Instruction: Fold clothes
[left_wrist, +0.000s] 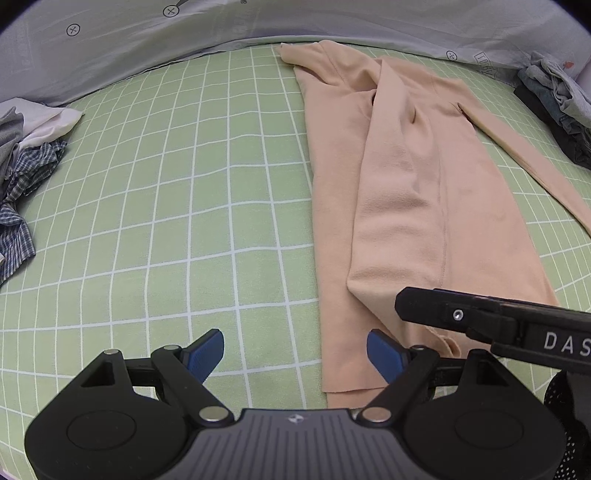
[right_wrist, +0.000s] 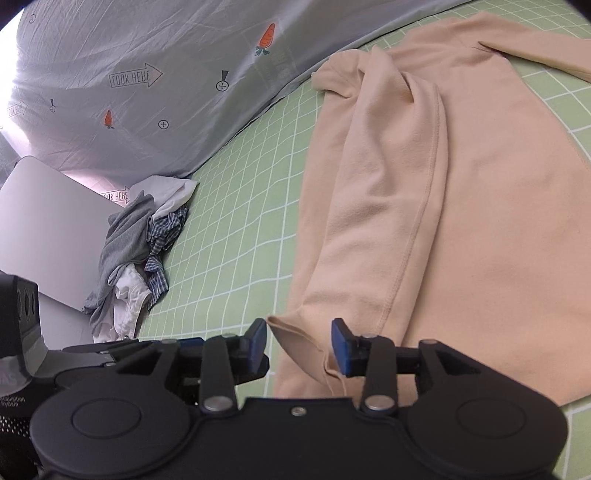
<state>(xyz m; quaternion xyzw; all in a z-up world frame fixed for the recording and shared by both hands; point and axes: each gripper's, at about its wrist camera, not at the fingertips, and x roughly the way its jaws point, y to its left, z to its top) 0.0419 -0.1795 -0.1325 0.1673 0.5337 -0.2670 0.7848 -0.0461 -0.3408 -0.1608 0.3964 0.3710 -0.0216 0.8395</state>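
Right gripper (left_wrist: 406, 306), lettered "DAS"

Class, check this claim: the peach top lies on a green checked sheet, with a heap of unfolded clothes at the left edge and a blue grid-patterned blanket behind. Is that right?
Not quite. The backdrop is pale grey with carrots and "LOOK HERE" arrows, as the right wrist view shows. The peach top, the green checked sheet and the heap of clothes at the left are as stated.

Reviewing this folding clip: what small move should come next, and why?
Probably lift the right gripper clear, then reach for the other sleeve. Its jaws stand apart around the folded sleeve's cuff, no pad pressing it, and that sleeve already lies across the peach shirt; the other one is spread out.
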